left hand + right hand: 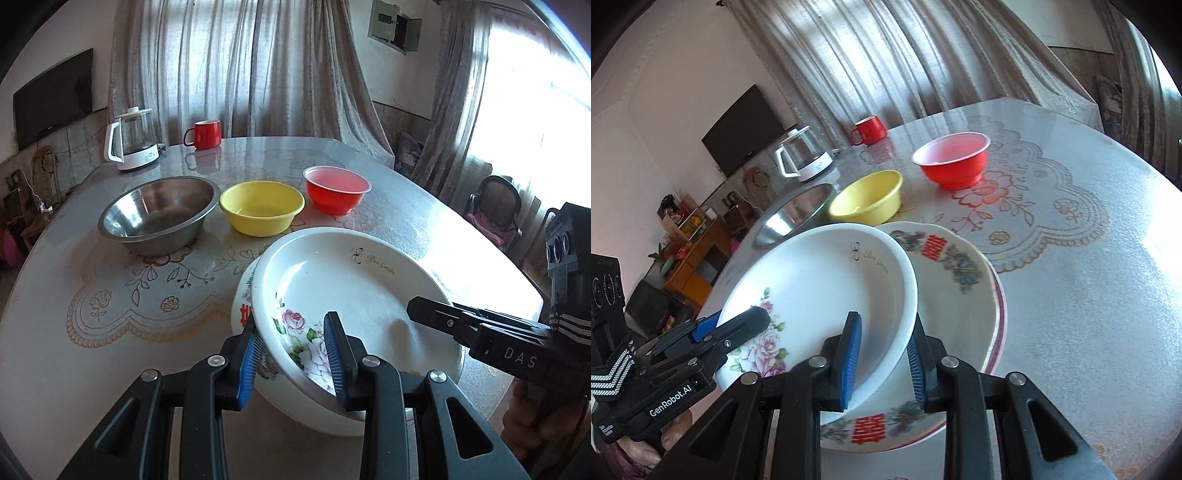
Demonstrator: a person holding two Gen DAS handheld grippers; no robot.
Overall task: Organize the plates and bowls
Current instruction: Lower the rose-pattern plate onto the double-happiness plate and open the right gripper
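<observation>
A white rose-patterned plate [343,288] is tilted over a plate with red characters [960,288] that lies on the table. My left gripper [291,354] straddles the white plate's near rim, one blue pad each side; it also shows in the right wrist view [738,325]. My right gripper [882,362] straddles the same plate's right rim; it also shows in the left wrist view [436,314]. How tightly each clamps is unclear. A steel bowl [159,214], a yellow bowl [262,206] and a red bowl [336,188] stand in a row behind.
A red mug [205,133] and a glass kettle [133,140] stand at the table's [74,369] far edge. A lace-pattern mat [1052,218] covers the middle. Curtains hang behind; a chair [498,206] stands to the right.
</observation>
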